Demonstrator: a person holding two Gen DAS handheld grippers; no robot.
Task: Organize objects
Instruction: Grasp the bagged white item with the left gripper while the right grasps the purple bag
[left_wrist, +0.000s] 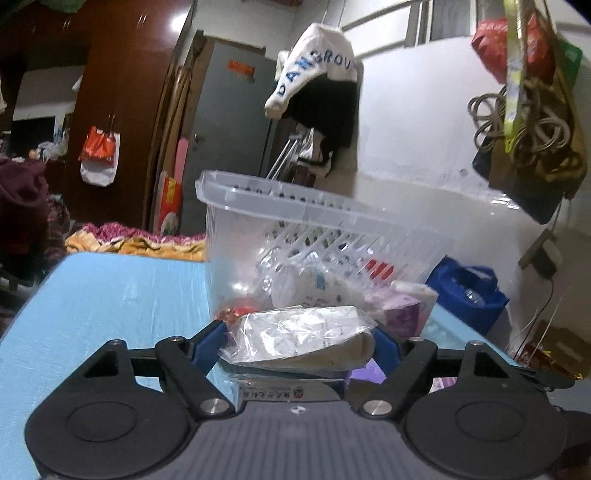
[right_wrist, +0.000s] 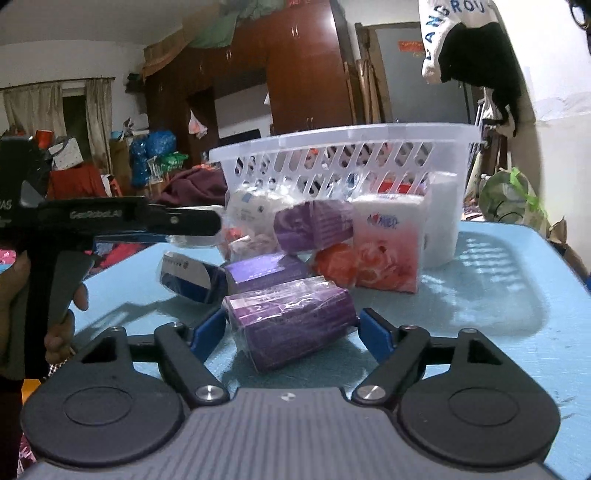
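Indoors, blue table (right_wrist: 498, 280), cluttered bedroom, left tongs (left_wrist: 295, 343) gripping plastic-wrapped packet (left_wrist: 295, 338), right tongs (right_wrist: 291, 332) gripping purple pack (right_wrist: 291, 321).

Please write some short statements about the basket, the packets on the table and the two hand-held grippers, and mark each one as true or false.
1. The clear plastic basket stands on a blue table. True.
2. The right hand-held gripper has a purple packet between its blue fingers. True.
3. The left hand-held gripper has a red apple between its fingers. False: a clear-wrapped whitish packet lies between them.
4. The pink floral tissue pack lies inside the basket. False: it stands on the table in front of the basket.
5. A white garment with blue letters hangs above the basket. True.
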